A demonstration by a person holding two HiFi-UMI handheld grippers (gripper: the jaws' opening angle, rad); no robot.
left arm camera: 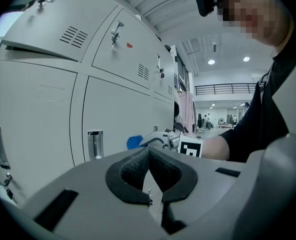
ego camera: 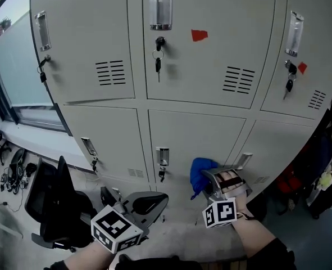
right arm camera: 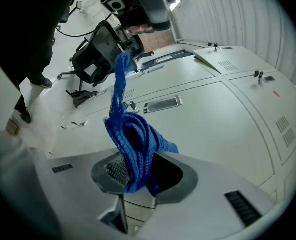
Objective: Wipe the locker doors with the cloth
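Right gripper (right arm camera: 137, 176): my jaws are clamped on the cloth (right arm camera: 132, 139), which bunches up out of them, with one twisted end trailing away from the jaws.
Cloth position: in the head view the cloth (ego camera: 201, 173) sits low on the lockers (ego camera: 210, 89), in front of the lower middle door (ego camera: 194, 134), to the right of that door's handle (ego camera: 162, 156). I cannot tell whether it is pressed against the metal.
Right gripper, head view: the right gripper (ego camera: 213, 180) points at that door, with its marker cube (ego camera: 220, 212) toward me.
Left gripper (left arm camera: 149, 159): my jaws are closed, pads meeting at the tips, with nothing between them.
Left gripper, head view: the left gripper (ego camera: 151, 202) is held low, left of the right one and off the doors.
Upper doors: keys (ego camera: 158, 61) hang from the middle door's lock, and a red sticker (ego camera: 199, 35) is stuck just right of them.
Floor: a black chair (ego camera: 56, 207) stands at the lower left, near the lockers.
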